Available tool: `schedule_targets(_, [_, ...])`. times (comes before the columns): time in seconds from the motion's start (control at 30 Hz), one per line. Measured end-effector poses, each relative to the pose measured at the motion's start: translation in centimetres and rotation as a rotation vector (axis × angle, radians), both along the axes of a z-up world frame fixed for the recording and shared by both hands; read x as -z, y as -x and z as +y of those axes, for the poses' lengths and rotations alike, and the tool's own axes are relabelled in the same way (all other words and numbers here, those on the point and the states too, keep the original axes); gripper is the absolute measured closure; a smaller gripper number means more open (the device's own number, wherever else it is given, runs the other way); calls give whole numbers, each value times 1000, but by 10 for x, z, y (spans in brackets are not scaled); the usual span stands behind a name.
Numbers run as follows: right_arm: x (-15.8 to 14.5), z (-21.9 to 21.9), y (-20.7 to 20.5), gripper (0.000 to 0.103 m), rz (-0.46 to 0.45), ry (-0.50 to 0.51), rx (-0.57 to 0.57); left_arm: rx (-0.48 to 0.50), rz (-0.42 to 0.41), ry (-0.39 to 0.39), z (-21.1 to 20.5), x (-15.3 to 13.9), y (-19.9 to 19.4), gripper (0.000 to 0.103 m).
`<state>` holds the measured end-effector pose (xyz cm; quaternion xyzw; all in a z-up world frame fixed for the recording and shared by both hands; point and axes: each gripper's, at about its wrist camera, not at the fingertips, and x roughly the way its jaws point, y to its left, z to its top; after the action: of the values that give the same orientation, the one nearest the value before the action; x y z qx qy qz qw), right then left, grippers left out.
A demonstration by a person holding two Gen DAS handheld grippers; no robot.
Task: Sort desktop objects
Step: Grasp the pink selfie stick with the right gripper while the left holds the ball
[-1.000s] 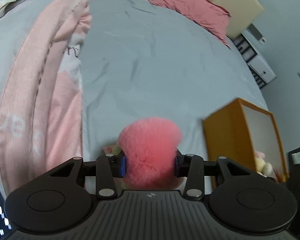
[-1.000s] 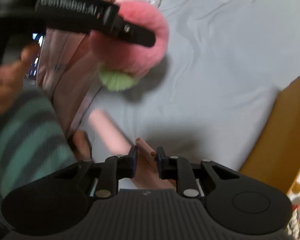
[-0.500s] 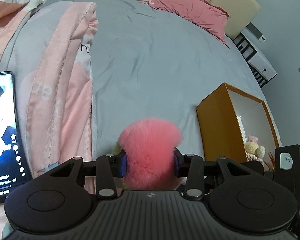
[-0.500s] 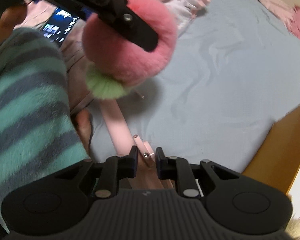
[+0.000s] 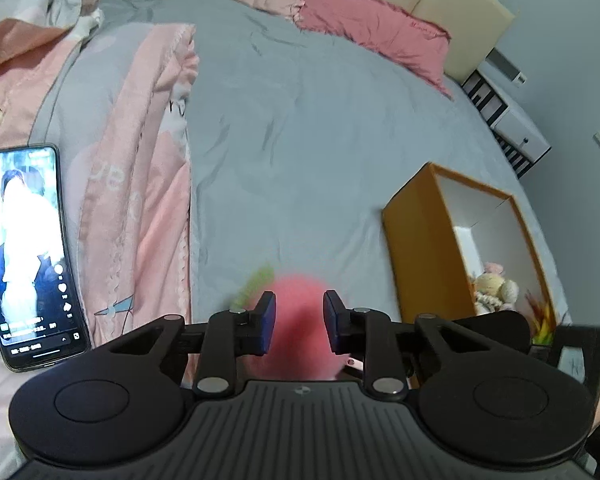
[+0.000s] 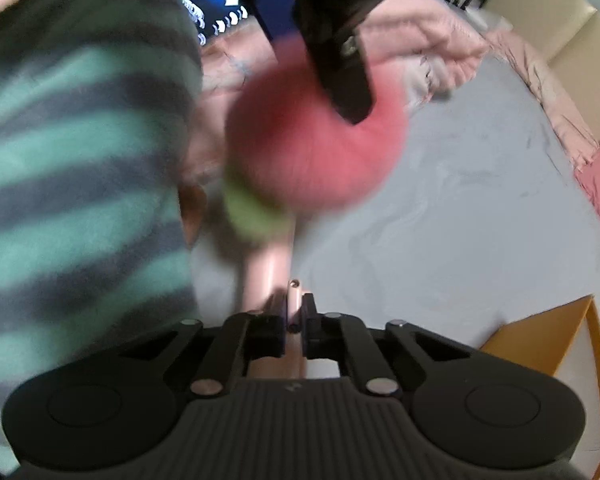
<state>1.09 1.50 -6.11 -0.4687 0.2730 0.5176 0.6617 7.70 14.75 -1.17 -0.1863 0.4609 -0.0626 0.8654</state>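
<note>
A fluffy pink pom-pom (image 5: 300,320) with a green tuft (image 5: 254,282) is blurred just below and beyond my left gripper (image 5: 299,320), whose jaws stand apart around it; whether they still touch it is unclear. In the right wrist view the pom-pom (image 6: 312,144) hangs under the left gripper's finger (image 6: 348,80). My right gripper (image 6: 294,320) is shut on a thin pink handle (image 6: 268,268) that runs up to the pom-pom's green tuft (image 6: 252,216). An orange box (image 5: 420,248) with a white inside stands to the right on the grey bedsheet (image 5: 300,140).
A phone (image 5: 24,252) with a lit screen lies on the pink blanket (image 5: 140,184) at left. A small plush toy (image 5: 494,288) sits inside the box. Pink pillows (image 5: 372,32) lie at the headboard. A striped sleeve (image 6: 80,160) fills the left of the right wrist view.
My left gripper's jaws have opened off the pom-pom, which has dropped lower between them. The left gripper has pulled back. My right gripper kept its hold on the pink handle.
</note>
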Motion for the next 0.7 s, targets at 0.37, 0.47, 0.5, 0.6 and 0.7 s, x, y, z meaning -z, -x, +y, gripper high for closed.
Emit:
schedule_targets(0.37, [-39,-21,-30,97,6,-37,168,26,69,-116,-6,10,-13,70])
schedule_targets(0.47, [-39,-14,-29,97,50,-130,249,32,102,-172,-2,17,-22,47])
schedule_targets(0.5, [-35,-17,-28,97,52,-156,260,54,116,-194,-4,20,-26,45])
schedule_targets(0.6, [-70,-28,-36,97,46,-239,294,125,177,-249,-12,34,-41,44])
schedule_targets(0.7, [-96,-43,-47,97,25,-289,294,185,249,-297,-21,48,-59,44])
